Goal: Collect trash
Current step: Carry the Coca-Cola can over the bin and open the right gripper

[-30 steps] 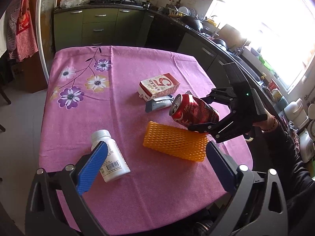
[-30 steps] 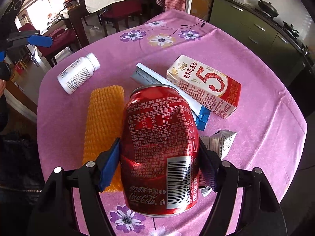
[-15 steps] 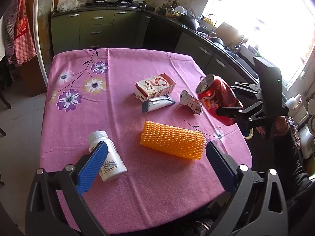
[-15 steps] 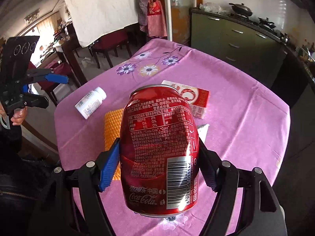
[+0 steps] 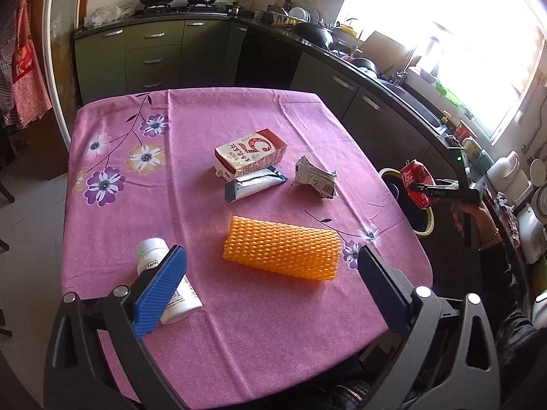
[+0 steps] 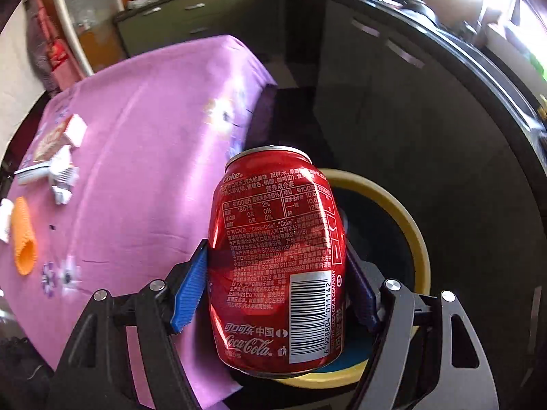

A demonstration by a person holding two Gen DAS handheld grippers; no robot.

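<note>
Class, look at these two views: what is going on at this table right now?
A person is clearing trash. The right gripper is shut on a red Coca-Cola can, held past the table's edge above a yellow-rimmed bin. The left gripper hangs open over the pink tablecloth, where an orange foam net, white bottle and milk carton lie.

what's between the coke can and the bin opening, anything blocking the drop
Nothing visible. The right gripper holds the coke can right over the yellow-rimmed bin, beyond the table edge; the opening beneath looks clear.
</note>
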